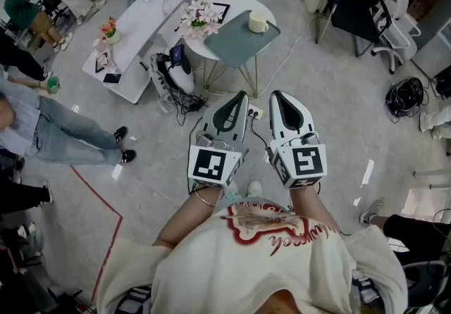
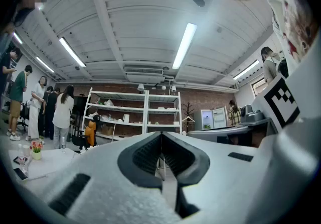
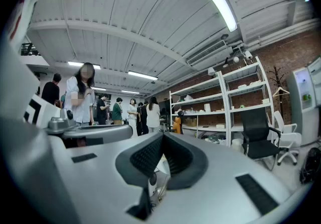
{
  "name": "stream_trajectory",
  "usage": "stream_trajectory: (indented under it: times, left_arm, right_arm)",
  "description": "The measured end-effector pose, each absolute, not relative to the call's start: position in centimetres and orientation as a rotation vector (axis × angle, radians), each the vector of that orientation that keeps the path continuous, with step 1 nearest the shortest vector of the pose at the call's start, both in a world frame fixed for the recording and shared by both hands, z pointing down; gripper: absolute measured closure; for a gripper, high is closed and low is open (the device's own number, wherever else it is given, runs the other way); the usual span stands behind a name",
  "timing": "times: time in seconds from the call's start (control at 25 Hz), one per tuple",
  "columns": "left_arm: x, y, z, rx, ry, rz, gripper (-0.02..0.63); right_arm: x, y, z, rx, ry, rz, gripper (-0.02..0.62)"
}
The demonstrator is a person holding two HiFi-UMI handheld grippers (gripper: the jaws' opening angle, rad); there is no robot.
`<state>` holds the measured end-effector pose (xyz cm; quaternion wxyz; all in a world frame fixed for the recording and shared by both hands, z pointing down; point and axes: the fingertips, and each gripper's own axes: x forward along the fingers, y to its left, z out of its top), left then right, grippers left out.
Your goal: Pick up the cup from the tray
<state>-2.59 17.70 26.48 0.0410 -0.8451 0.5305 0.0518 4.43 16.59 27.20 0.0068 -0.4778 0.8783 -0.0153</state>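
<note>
Head view: cup (image 1: 258,21) on tray (image 1: 236,43) (upright)

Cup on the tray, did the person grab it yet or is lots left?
Nothing done yet: the cup sits on the green tray on the round table. In hand: nothing; the left gripper and right gripper are shut, empty, well short of the table. To do: go closer, open a gripper, grasp the cup, lift it.
</note>
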Motion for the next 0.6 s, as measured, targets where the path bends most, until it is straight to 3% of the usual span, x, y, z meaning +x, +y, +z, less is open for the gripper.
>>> stream_trajectory:
  times: [0.6]
  left_arm:
    - [-2.38,17.21,26.78,-2.586,1.632,0.153,0.592]
  right_arm:
    - [5.22,16.02,27.32,-1.499,2.705,-0.085,0.571]
